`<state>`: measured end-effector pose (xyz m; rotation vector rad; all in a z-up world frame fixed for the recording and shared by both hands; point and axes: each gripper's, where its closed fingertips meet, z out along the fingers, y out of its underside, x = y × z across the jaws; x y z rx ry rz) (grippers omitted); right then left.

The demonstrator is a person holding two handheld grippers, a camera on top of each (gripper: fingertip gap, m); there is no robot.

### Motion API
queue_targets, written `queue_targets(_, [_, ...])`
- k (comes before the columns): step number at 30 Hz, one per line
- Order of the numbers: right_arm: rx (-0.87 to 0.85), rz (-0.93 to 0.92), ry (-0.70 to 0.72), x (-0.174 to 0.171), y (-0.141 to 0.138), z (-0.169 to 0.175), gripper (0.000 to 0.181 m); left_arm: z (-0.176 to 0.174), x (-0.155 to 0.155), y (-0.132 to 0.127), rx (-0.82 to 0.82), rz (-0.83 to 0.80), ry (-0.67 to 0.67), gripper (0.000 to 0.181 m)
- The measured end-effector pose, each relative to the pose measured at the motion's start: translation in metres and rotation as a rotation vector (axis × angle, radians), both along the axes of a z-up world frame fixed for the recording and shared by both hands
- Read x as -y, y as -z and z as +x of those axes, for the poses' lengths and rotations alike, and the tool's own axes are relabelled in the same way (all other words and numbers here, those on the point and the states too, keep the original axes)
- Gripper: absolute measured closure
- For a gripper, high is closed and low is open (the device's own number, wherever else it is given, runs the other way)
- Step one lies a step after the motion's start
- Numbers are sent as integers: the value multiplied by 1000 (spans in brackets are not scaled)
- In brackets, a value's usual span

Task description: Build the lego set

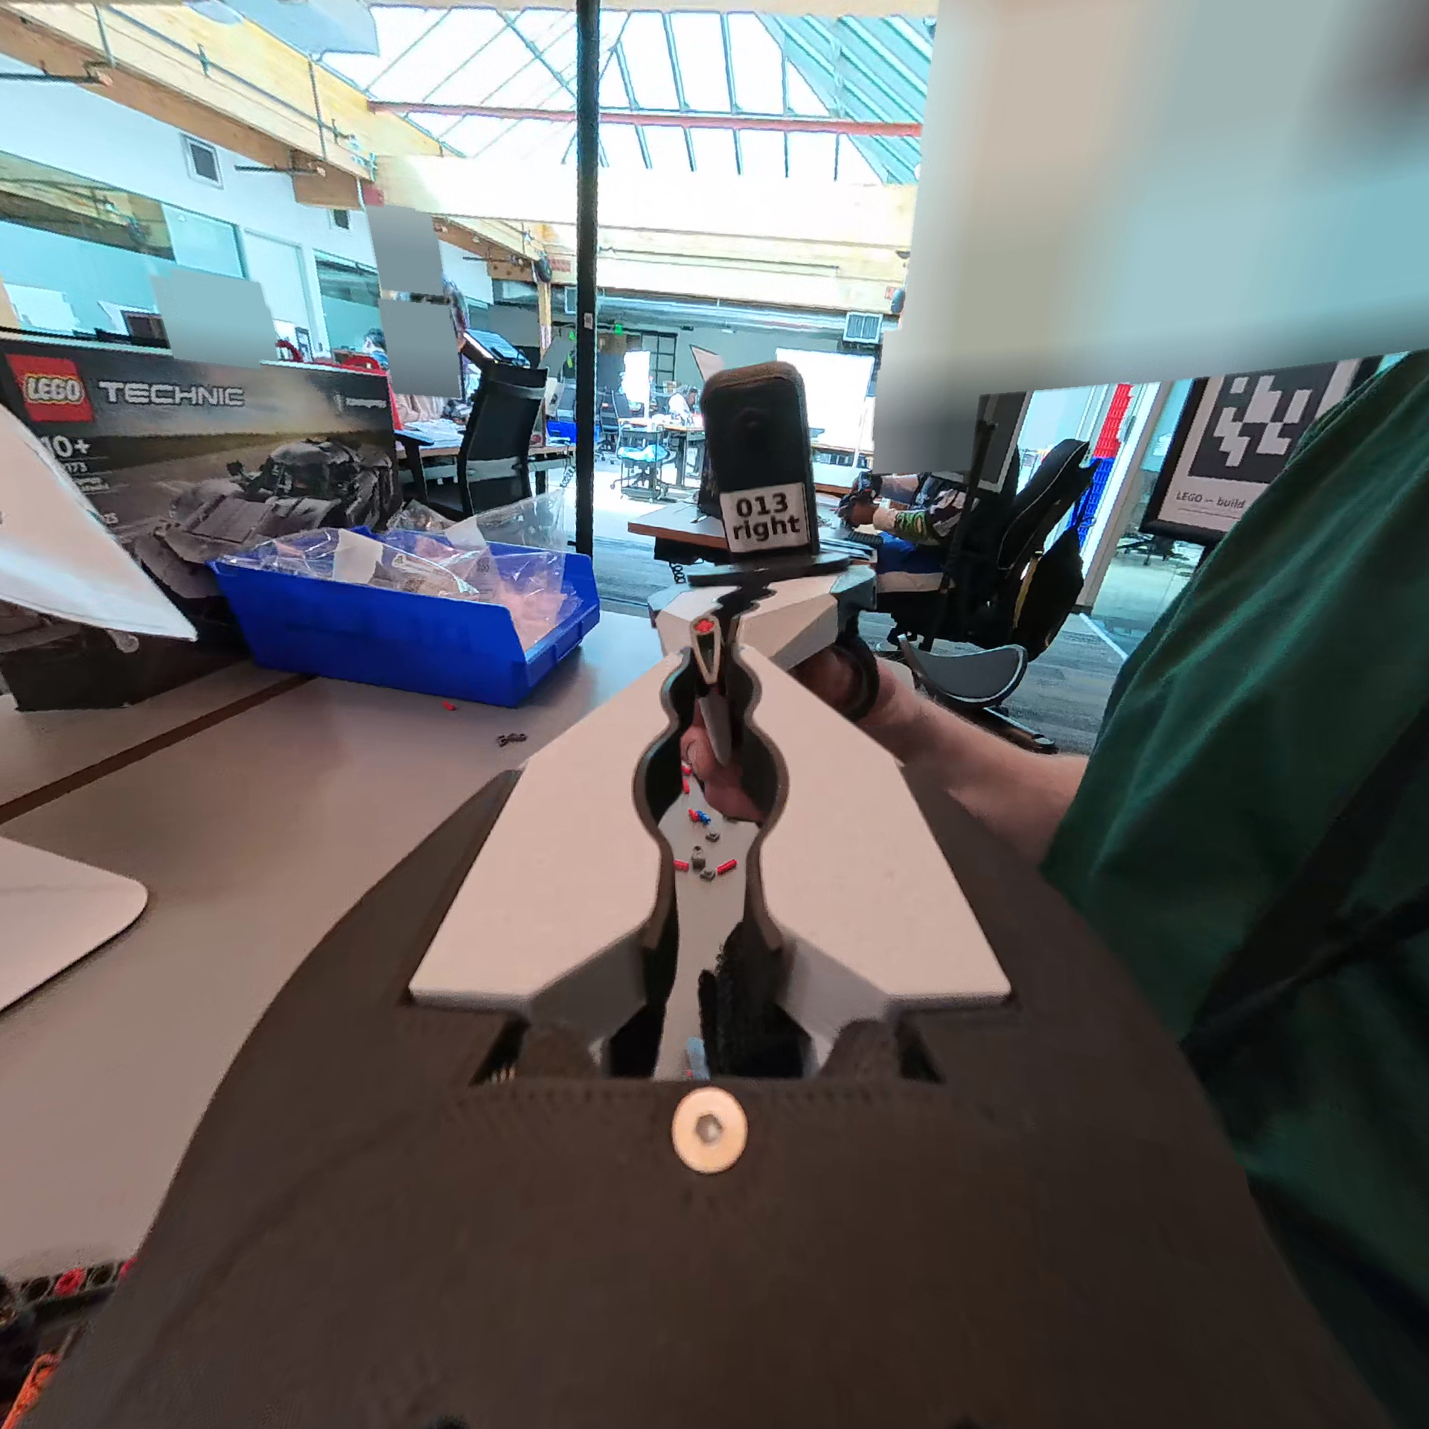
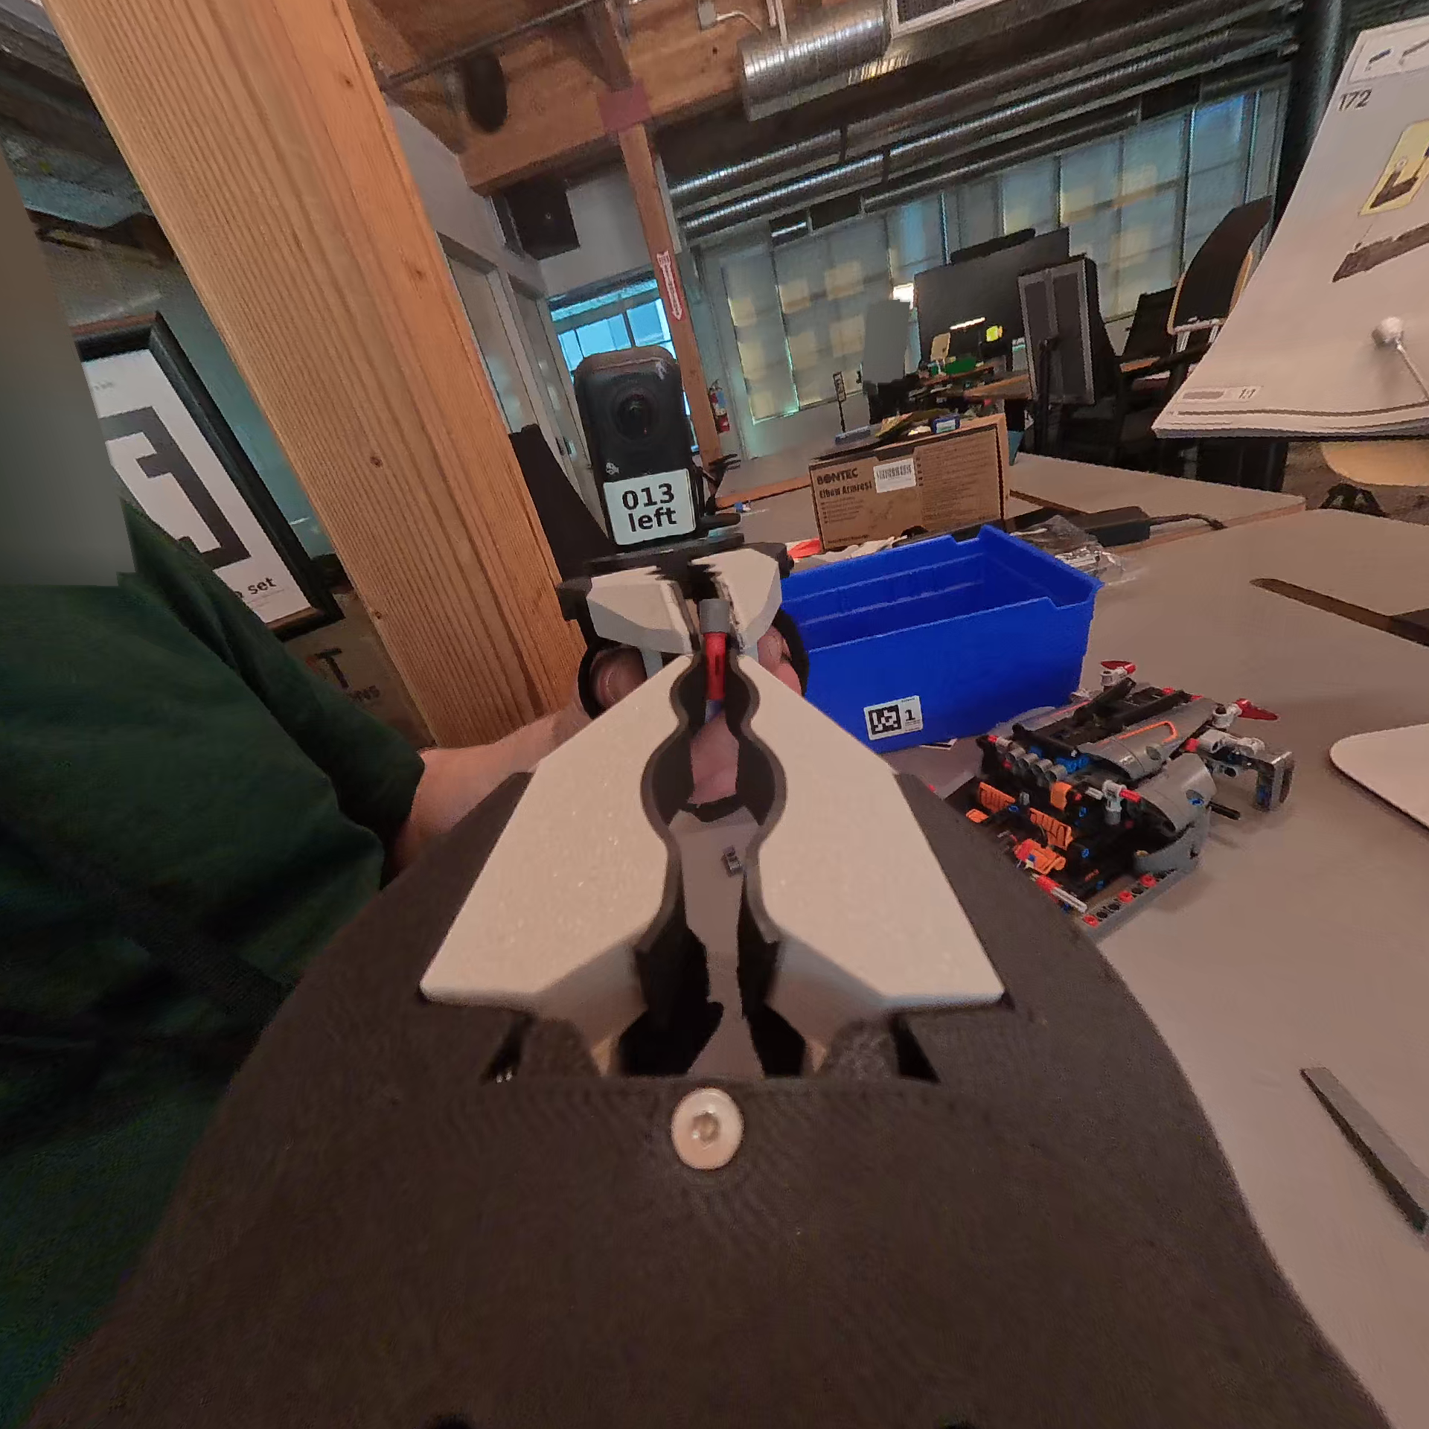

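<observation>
Open-plan office: desks point(image 1: 680, 526), office chairs point(image 1: 503, 441), monitors point(image 2: 990, 286), skylit ceiling point(image 1: 696, 100).

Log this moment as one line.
left gripper: shut on small grey-and-red Lego piece; right gripper: shut on same piece, facing left; partly built grey-and-orange Lego model: resting on grey table

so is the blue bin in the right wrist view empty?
Yes, the blue bin beside the part-built model shows only bare dividers inside.
</observation>
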<state>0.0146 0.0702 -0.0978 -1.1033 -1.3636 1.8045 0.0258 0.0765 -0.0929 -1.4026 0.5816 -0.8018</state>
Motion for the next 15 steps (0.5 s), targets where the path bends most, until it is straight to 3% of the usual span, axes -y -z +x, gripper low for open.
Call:
queue_targets(8, [57,37,30,-3,4,-12,179,-13,-3,4,2,-15,-61,180])
queue_targets(11, [62,40,81,-12,2,-14,161,-23,-4,-1,90,-28,-77,180])
queue_targets(15, [60,51,136,-26,1,-7,160,-40,-3,-5,245,-65,-68,180])
